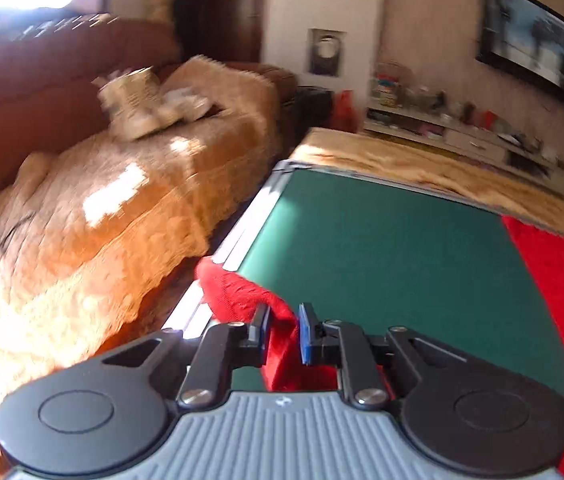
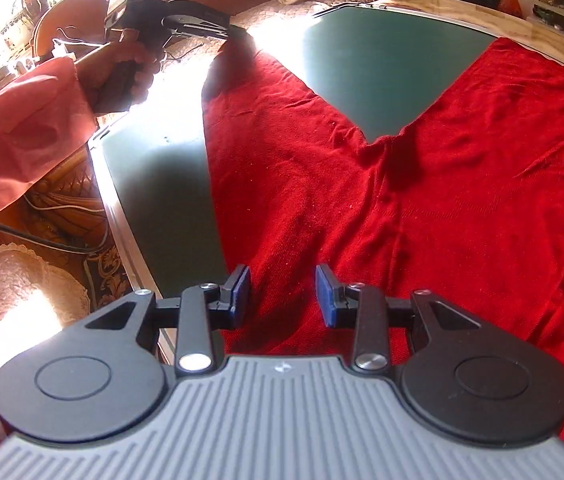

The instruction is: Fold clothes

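Left gripper [image 1: 284, 330] pinching red trousers [image 2: 362, 200]; right gripper [image 2: 282, 294] open, empty. Thin pinch, may slip if pulled.

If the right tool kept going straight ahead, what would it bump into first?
Most likely the red pants. The right tool sits open low over them, pointing along the cloth toward the crotch. The green tabletop shows beyond. How high it sits above the cloth is hard to judge.

No readable text, label, brand, number or sign anywhere in either wrist view, with the wall screen [image 1: 538, 36] and shelf clutter [image 1: 434, 108] too blurred to make out any lettering at all.
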A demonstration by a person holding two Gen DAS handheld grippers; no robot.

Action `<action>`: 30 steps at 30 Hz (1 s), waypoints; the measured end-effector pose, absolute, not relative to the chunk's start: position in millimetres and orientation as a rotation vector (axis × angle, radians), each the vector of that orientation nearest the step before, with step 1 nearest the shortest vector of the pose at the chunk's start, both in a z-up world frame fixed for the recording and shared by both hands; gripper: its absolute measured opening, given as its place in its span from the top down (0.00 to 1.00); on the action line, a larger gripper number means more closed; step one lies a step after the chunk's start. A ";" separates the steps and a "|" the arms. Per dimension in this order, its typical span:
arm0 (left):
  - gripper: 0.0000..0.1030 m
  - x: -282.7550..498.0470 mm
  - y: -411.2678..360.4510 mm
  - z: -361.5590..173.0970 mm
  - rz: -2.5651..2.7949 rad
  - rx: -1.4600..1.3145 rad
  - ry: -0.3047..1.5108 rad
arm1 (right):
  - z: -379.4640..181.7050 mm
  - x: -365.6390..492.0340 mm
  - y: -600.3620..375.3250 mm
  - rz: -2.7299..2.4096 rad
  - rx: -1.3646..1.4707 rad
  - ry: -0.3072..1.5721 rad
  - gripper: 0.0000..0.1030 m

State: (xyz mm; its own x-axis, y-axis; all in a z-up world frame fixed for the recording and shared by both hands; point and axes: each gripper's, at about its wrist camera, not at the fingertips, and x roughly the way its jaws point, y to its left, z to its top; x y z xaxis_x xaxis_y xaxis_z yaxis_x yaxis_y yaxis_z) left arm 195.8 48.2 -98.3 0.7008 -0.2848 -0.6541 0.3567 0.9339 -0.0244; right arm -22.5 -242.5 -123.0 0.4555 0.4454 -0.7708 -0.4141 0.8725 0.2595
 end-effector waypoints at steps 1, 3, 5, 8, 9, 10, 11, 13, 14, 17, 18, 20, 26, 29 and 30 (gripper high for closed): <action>0.78 188.8 33.3 -96.3 -0.442 0.163 0.708 | -123.2 -22.7 -242.7 0.530 0.037 0.962 0.59; 0.76 181.2 22.2 -96.4 -0.513 0.181 0.714 | -124.4 -23.1 -243.4 0.534 0.036 0.963 0.59; 0.65 181.8 25.7 -96.7 -0.499 0.149 0.720 | -123.4 -22.6 -245.1 0.535 0.040 0.966 0.59; 0.51 194.2 45.6 -97.6 -0.370 0.078 0.730 | -124.1 -24.5 -246.4 0.534 0.044 0.960 0.59; 0.51 200.5 53.0 -97.5 -0.333 0.067 0.737 | -126.0 -23.9 -244.1 0.534 0.042 0.958 0.59; 0.51 204.5 49.3 -98.4 -0.323 0.081 0.743 | -126.7 -24.4 -243.6 0.536 0.042 0.956 0.59; 0.51 208.1 43.6 -99.5 -0.318 0.099 0.748 | -127.3 -24.8 -243.2 0.537 0.042 0.955 0.59; 0.51 215.1 32.2 -101.8 -0.308 0.136 0.759 | -128.2 -25.2 -242.6 0.538 0.045 0.952 0.59; 0.50 218.7 26.5 -102.9 -0.302 0.155 0.765 | -128.4 -24.9 -242.4 0.537 0.047 0.953 0.59; 0.49 229.3 9.4 -106.2 -0.287 0.210 0.781 | -128.7 -24.4 -241.6 0.533 0.052 0.955 0.59; 0.49 232.8 3.7 -107.3 -0.281 0.229 0.786 | -128.8 -24.6 -241.3 0.531 0.052 0.955 0.59; 0.49 241.2 -10.9 -115.1 -0.248 0.273 0.792 | -128.2 -25.2 -241.4 0.526 0.055 0.956 0.59; 0.96 254.5 -21.2 -127.5 -0.242 0.270 0.810 | -128.1 -27.6 -242.3 0.515 0.076 0.954 0.59; 0.98 249.1 -5.2 -119.3 -0.230 0.222 0.783 | -128.6 -28.5 -243.1 0.518 0.084 0.948 0.59; 0.98 246.5 4.1 -114.3 -0.215 0.204 0.767 | -128.5 -28.7 -243.7 0.519 0.088 0.947 0.59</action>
